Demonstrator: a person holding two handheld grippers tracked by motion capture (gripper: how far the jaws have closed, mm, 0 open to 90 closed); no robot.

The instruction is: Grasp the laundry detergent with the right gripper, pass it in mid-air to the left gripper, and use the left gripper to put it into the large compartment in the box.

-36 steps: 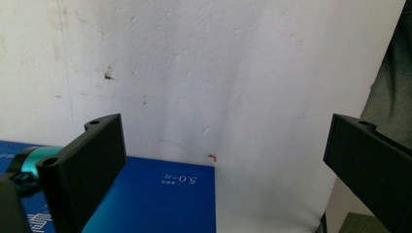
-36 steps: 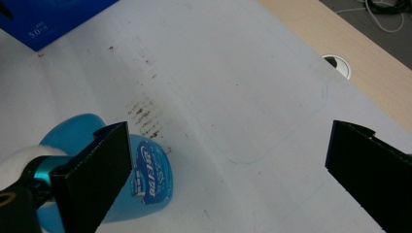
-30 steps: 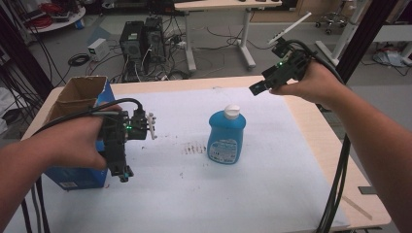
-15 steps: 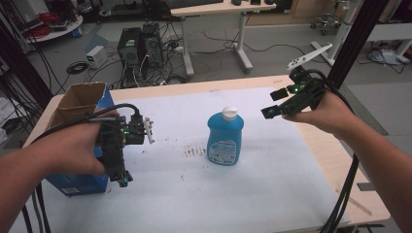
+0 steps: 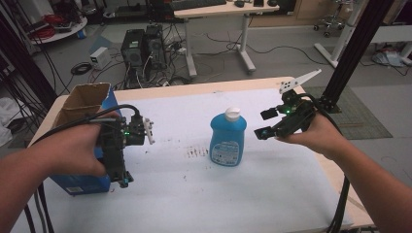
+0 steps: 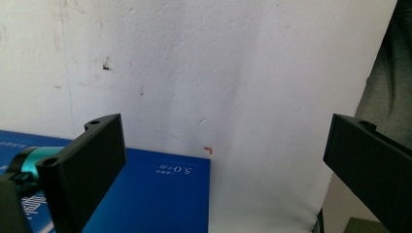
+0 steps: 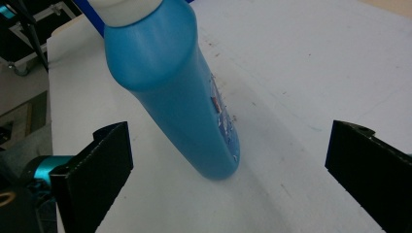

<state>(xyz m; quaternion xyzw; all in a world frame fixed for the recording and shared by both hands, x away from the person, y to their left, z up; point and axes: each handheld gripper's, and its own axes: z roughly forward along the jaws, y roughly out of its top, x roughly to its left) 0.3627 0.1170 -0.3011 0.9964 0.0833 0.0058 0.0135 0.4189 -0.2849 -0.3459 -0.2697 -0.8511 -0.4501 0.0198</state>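
A blue bottle [image 5: 227,141] with a white cap [image 5: 232,114] stands upright in the middle of the white-covered table [image 5: 194,194]. My right gripper [image 5: 263,124] hovers open just right of it, jaws pointing at the bottle and not touching it. In the right gripper view the bottle [image 7: 180,97] leans between and beyond the wide-apart jaws of the right gripper [image 7: 228,141]. My left gripper [image 5: 122,178] is held jaws-down over the blue box [image 5: 80,182] at the left. The left gripper [image 6: 226,131] stands open and holds nothing, above the box's blue side [image 6: 145,194].
The blue box has an open cardboard top [image 5: 83,102] near the table's left edge. Small dark marks [image 5: 197,153] dot the cover left of the bottle. A black frame post [image 5: 352,53] rises at the table's far right corner. Cables trail from both grippers.
My right gripper has come down from the far right of the table towards the bottle. The left gripper has stayed over the blue box.
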